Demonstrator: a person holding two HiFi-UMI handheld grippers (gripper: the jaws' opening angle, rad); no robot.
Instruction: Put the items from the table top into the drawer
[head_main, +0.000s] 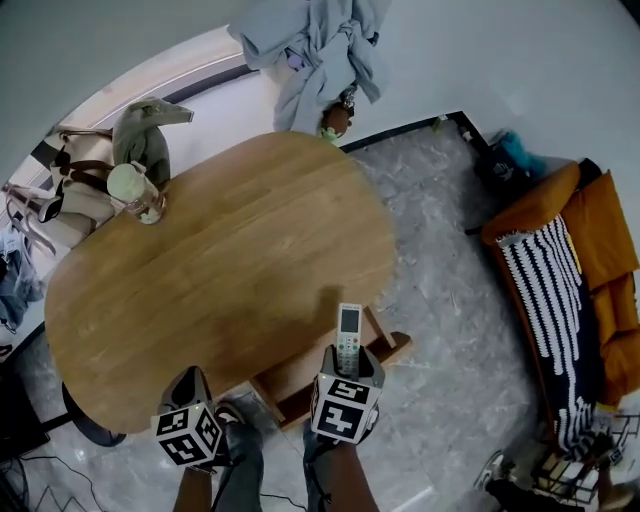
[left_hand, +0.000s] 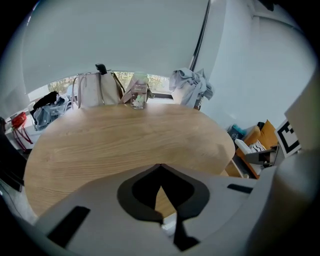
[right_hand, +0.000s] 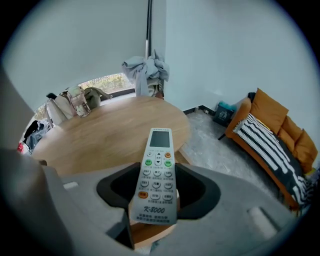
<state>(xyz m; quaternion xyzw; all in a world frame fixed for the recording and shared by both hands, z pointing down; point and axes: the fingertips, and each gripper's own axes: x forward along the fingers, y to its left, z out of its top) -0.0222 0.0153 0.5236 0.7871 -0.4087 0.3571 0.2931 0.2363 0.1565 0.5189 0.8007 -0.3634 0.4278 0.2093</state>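
A white remote control (head_main: 348, 335) with a small screen and green and orange buttons sticks out of my right gripper (head_main: 347, 362), which is shut on its lower half. It hangs over the front right edge of the oval wooden table (head_main: 230, 260), above the pulled-out wooden drawer (head_main: 385, 352). In the right gripper view the remote (right_hand: 159, 150) lies lengthwise between the jaws of that gripper (right_hand: 158, 176). A glass jar with a green lid (head_main: 137, 192) stands at the table's far left. My left gripper (head_main: 190, 388) hovers at the near edge, its tips touching (left_hand: 160, 167), holding nothing.
Bags (head_main: 80, 185) lean against the table's far left side. A heap of grey clothes (head_main: 315, 50) hangs beyond the far edge. An orange sofa with a striped blanket (head_main: 580, 260) stands to the right across grey floor. The person's legs are below the grippers.
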